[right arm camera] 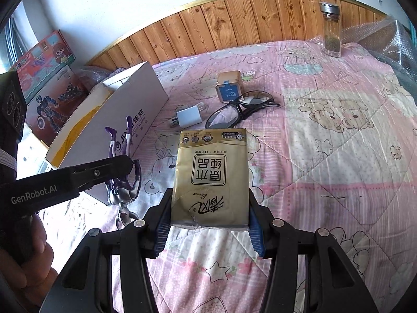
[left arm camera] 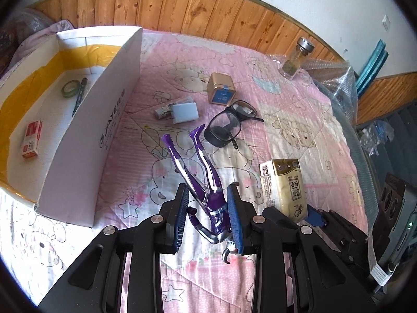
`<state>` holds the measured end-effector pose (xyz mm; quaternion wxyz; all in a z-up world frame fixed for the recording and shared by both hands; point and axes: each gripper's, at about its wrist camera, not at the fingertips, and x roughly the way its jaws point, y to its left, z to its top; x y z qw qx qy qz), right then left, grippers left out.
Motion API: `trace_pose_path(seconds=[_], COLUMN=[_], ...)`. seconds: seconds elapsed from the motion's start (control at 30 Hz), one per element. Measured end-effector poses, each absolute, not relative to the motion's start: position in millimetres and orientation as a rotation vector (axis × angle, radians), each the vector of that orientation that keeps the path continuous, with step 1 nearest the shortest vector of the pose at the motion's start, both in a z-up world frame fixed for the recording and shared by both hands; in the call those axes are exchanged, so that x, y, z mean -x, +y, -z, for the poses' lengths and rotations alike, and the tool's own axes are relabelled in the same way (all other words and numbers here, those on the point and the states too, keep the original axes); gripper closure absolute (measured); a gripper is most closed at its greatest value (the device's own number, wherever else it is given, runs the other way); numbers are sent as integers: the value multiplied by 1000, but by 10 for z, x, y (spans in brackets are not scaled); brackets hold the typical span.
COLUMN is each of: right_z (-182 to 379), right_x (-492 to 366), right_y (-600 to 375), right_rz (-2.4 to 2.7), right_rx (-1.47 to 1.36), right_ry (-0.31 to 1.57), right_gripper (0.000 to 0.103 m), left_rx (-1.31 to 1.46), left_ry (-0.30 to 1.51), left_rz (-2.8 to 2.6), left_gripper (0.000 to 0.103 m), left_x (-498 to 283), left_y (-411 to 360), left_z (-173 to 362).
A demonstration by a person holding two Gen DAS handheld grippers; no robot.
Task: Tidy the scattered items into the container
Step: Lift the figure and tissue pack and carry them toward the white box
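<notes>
My left gripper is shut on a purple and silver toy figure, legs pointing away, held just above the pink quilt. My right gripper is shut on a tan tissue pack, also seen in the left wrist view. The white cardboard box with a yellow lining stands at the left; it holds a tape roll, a pen and a small red and white box. In the right wrist view the box and the figure are at the left.
On the quilt lie black glasses, a white charger, a small grey item beside it, and a gold tin. A glass jar stands at the back right by bubble wrap. A toy carton stands behind the box.
</notes>
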<state>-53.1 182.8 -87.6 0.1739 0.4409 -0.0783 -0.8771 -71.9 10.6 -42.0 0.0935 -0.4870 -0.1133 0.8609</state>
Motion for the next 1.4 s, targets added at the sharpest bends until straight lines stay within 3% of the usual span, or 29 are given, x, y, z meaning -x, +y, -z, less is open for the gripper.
trace_pose_path(seconds=[1.4], right_z=[-82], right_x=[77], right_y=[490], right_rz=[2380], right_rx=[-967], right_ry=[142], right_gripper=[51], left_rx=[1202], left_ry=[-579], left_rz=[-2651], left_gripper=[72], left_x=[86], left_y=[-1076], left_z=[-286])
